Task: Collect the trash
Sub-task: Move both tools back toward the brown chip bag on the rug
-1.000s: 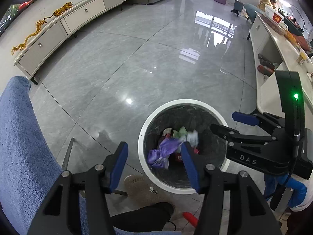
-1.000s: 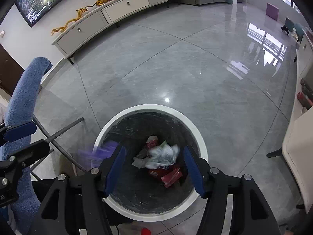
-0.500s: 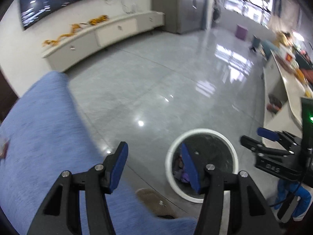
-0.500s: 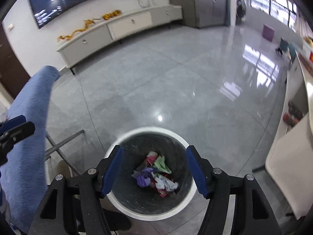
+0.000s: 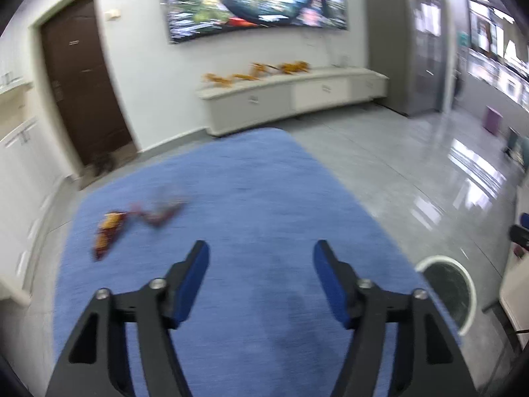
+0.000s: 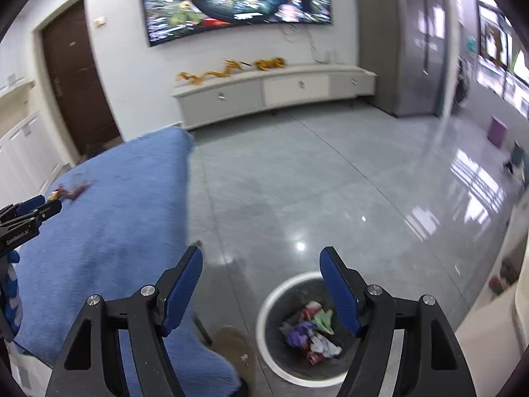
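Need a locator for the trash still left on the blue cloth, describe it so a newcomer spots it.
Start at the big blue cloth-covered surface below the wall screen. Near its far left edge lies a flat red-and-yellow snack wrapper. A crumpled dark red scrap lies just to its right; the wrapper is the longer, yellow-printed piece.

Black left tool (image 5: 261, 258) and right tool (image 6: 261, 263), blue pads, silver screws, white lettering.

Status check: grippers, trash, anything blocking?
Left gripper and right gripper opening, both empty. Wrappers left on blue cloth; bin holds trash. Nothing blocking.
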Demonstrator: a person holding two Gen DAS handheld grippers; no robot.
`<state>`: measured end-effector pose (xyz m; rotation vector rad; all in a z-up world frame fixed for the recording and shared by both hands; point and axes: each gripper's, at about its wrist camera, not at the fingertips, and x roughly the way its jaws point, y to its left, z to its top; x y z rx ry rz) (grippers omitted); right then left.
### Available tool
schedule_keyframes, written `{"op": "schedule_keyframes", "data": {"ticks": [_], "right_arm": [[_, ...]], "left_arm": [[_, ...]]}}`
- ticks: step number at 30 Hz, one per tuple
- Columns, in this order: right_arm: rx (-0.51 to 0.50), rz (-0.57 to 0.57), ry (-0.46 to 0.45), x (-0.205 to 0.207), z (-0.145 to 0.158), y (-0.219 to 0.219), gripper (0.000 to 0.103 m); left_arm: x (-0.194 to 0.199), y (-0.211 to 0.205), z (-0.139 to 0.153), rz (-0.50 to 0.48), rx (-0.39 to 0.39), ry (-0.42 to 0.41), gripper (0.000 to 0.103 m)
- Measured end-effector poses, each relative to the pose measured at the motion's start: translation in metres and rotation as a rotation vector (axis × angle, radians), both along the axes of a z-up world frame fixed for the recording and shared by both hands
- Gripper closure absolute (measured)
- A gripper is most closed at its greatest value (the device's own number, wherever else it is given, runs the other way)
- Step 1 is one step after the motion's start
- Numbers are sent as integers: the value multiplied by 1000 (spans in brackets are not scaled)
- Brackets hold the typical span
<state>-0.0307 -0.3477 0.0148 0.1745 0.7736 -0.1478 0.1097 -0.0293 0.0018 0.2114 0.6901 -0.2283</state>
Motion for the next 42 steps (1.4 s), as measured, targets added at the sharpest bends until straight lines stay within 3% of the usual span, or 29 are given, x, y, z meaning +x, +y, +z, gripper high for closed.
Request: {"op": "schedule_keyframes", "data": {"ticks": [8, 14, 23, 27, 30, 33, 37, 42], "right_arm": [[30, 156, -45, 30, 33, 59, 30], [30, 276, -78, 50, 61, 103, 30], [23, 444, -166, 92, 113, 169, 28], [26, 516, -165, 120, 118, 198, 27], [42, 551, -167, 144, 116, 219, 27], [84, 588, -170, 175, 107, 242, 24], [133, 609, -129, 222, 72, 271, 23], [186, 585, -39, 278, 7, 295, 23]], "left_arm": [[-21, 95, 20, 161, -51, -90, 34], [-31, 138, 19, 246, -59, -112, 34], [-3, 219, 36, 399, -79, -163, 34], [17, 256, 45, 440, -153, -146, 34], [42, 269, 38, 441, -241, -102, 34], [71, 267, 19, 432, -270, -72, 34], [112, 256, -13, 421, -279, -12, 34], [158, 251, -57, 408, -263, 69, 34]]}}
